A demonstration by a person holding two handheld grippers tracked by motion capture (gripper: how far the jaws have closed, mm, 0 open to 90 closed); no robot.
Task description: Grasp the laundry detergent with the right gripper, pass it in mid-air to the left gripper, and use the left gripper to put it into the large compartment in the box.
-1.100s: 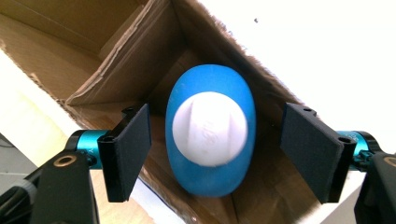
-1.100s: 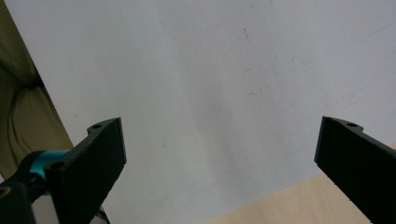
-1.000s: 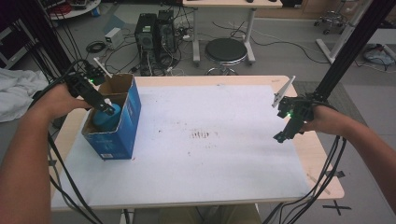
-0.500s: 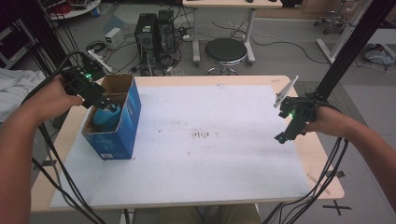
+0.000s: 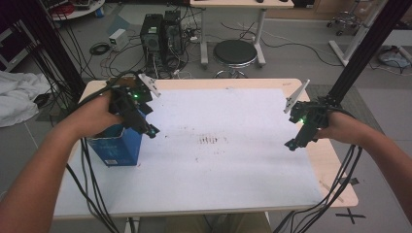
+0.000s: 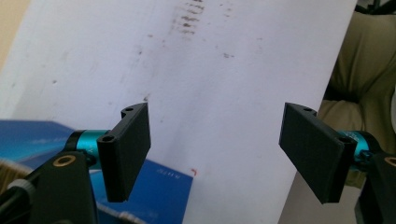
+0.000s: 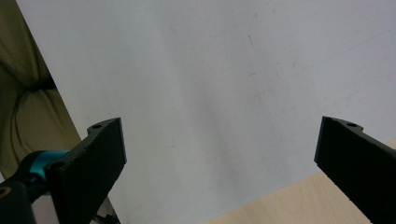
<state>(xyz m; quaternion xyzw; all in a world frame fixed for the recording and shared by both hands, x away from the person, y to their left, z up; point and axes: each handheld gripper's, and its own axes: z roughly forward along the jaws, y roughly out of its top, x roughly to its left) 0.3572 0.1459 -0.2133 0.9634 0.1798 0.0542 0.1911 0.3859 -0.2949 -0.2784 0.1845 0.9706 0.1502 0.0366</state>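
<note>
Two open claws over a white-covered surface, blue box at left.
High view: my left claw (image 5: 151, 131) hangs above the blue box (image 5: 119, 144); its label print is unreadable. Left gripper view: jaws wide, empty. Right gripper view: my right claw (image 7: 219, 163) wide over the white sheet (image 7: 224, 84).

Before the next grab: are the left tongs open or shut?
Open. In the left gripper view, the left tongs show two black jaws set wide apart with nothing between them, above the white sheet.
</note>
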